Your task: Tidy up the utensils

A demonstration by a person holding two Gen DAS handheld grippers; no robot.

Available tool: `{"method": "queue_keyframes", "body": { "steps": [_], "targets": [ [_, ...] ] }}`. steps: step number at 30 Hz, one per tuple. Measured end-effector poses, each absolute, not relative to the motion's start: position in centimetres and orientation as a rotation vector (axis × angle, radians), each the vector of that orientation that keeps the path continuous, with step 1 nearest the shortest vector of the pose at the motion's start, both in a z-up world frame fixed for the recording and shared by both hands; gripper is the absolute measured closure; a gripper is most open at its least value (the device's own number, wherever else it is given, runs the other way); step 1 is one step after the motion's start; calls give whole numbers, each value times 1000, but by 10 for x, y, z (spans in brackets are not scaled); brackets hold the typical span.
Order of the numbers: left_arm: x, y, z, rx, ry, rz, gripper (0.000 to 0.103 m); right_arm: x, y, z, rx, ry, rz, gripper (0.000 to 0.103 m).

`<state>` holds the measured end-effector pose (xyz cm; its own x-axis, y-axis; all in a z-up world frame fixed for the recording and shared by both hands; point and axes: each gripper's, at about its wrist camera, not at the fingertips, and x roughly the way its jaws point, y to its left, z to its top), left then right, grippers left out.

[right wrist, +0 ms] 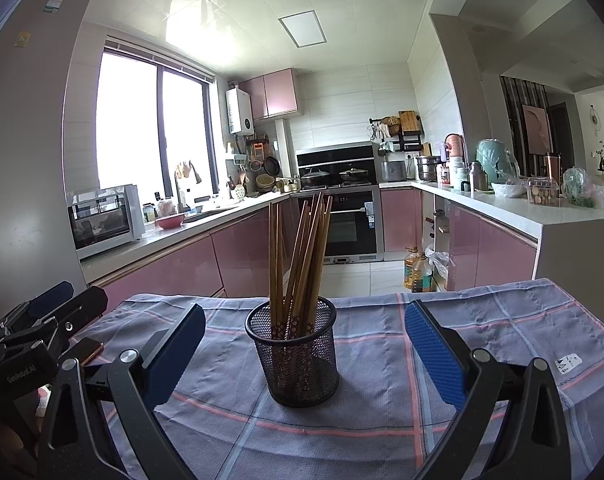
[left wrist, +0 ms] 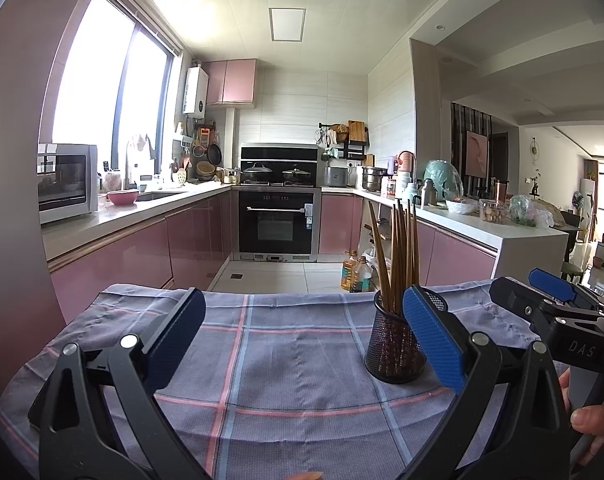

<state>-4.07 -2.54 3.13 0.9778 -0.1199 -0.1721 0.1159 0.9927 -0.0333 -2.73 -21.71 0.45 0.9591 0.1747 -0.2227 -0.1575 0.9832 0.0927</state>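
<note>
A black mesh cup (right wrist: pixel 293 354) stands upright on a blue plaid cloth (right wrist: pixel 373 364) and holds several brown chopsticks (right wrist: pixel 302 256). My right gripper (right wrist: pixel 303 352) is open and empty, its jaws spread either side of the cup without touching it. In the left wrist view the cup (left wrist: pixel 391 350) with chopsticks (left wrist: pixel 399 252) stands just behind my right finger. My left gripper (left wrist: pixel 302 340) is open and empty over bare cloth (left wrist: pixel 286 360), left of the cup. The right gripper's body (left wrist: pixel 553 308) shows at the right edge; the left gripper's body (right wrist: pixel 46 316) shows at the left edge.
The cloth's far edge (right wrist: pixel 230 298) drops to a tiled kitchen floor. Pink cabinets, a microwave (right wrist: pixel 102 220), an oven (right wrist: pixel 351 222) and oil bottles (right wrist: pixel 419 270) lie beyond. A phone-like object (right wrist: pixel 86 350) lies on the cloth at the left.
</note>
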Motion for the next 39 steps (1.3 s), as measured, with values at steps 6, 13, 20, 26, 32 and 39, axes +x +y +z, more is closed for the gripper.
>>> {"method": "queue_keyframes", "body": {
  "steps": [6, 13, 20, 26, 32, 39],
  "targets": [
    [-40, -25, 32, -23, 175, -118, 6, -27, -217, 4, 73, 233, 169, 6],
    [-40, -25, 33, -24, 176, -118, 6, -27, -217, 5, 78, 233, 170, 6],
    [-40, -25, 32, -23, 177, -119, 6, -27, -217, 5, 77, 233, 171, 6],
    [-40, -26, 32, -24, 179, -121, 6, -27, -217, 5, 79, 233, 171, 6],
    [-40, -26, 31, -25, 179, -119, 6, -27, -217, 5, 78, 233, 170, 6],
    [-42, -27, 28, -23, 183, -115, 6, -27, -217, 5, 77, 234, 170, 6]
  ]
}}
